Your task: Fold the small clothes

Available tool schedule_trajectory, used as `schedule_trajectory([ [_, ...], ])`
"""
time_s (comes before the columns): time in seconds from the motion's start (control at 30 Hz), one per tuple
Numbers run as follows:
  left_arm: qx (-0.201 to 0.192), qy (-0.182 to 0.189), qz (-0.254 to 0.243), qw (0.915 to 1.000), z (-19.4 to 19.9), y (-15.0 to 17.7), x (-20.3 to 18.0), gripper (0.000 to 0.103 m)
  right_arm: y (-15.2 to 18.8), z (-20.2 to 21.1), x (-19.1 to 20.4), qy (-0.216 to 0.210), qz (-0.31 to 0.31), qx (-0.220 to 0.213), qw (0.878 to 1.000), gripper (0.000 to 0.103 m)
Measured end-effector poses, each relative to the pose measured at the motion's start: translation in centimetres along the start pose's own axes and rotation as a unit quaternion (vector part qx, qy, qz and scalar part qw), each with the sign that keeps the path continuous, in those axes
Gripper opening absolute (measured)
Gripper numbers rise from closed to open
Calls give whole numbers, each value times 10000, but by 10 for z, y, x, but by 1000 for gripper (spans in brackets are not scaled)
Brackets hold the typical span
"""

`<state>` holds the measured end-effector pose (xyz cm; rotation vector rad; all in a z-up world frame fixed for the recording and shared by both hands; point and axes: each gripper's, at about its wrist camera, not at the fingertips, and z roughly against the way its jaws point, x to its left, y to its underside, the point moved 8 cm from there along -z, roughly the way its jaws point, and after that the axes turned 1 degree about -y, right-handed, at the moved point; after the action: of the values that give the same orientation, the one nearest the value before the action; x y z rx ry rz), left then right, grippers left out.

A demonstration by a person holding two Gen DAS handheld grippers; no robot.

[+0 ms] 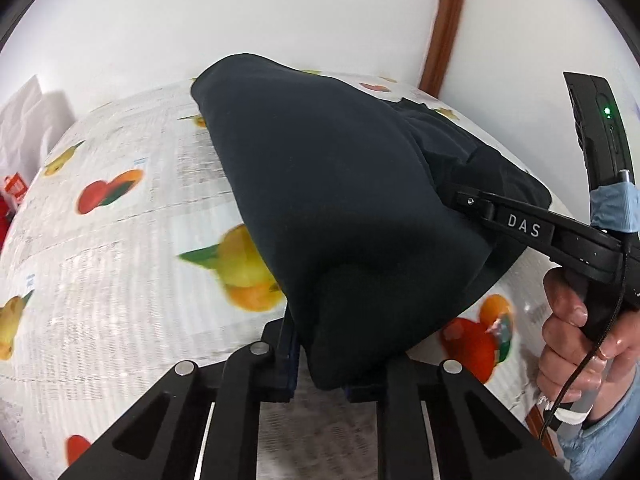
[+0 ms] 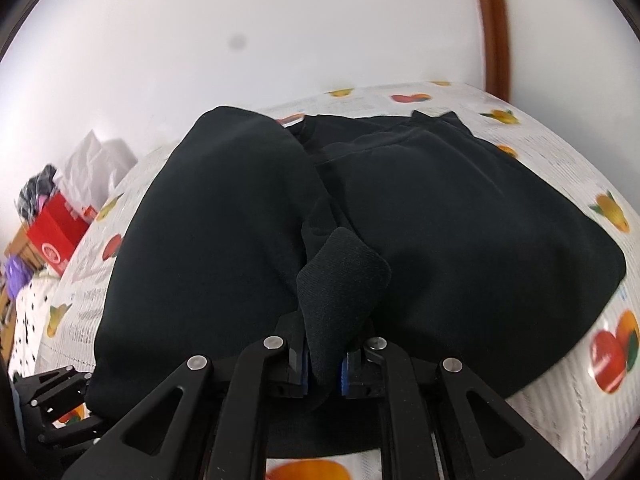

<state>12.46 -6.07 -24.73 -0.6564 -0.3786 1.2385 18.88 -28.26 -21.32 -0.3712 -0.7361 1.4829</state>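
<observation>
Through the left wrist camera, the left gripper (image 1: 320,372) had its jaws pinching a fold of the black fleece garment (image 1: 320,184), lifting it off the fruit-printed cloth-covered surface (image 1: 120,240), probably so the layer could be carried over. The right gripper (image 1: 464,200), held by a hand (image 1: 576,344), reached into the fabric from the right.

Through the right wrist camera, the right gripper (image 2: 324,364) had its jaws pinching a ribbed cuff (image 2: 344,272) of the same garment (image 2: 480,232), apparently to draw the sleeve inward. The rest lay spread over the surface (image 2: 580,400).
</observation>
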Motion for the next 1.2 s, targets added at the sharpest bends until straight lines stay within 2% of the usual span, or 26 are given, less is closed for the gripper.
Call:
schedule_trajectory([
  [0.13, -18, -137, 83, 9999, 4, 1, 21, 14, -1, -10, 25, -125, 364, 34, 9993, 9],
  [0.33, -127, -502, 125, 9986, 3, -6, 45, 14, -7, -27, 60, -76, 898, 47, 9959, 9],
  [0.47, -255, -601, 185, 9977, 1, -4, 52, 15, -11, -35, 71, 17, 1227, 24, 9924, 10],
  [0.57, -284, -626, 306, 9972, 1, -4, 53, 16, -11, -35, 71, 0, 1237, 22, 9923, 11],
  [0.67, -283, -798, 175, 9963, 2, -4, 51, 16, -10, -35, 71, -30, 1203, 25, 9927, 11],
  [1.2, -274, -709, 277, 9967, 0, -5, 57, 18, -10, -34, 77, 212, 1379, -11, 9902, 11],
])
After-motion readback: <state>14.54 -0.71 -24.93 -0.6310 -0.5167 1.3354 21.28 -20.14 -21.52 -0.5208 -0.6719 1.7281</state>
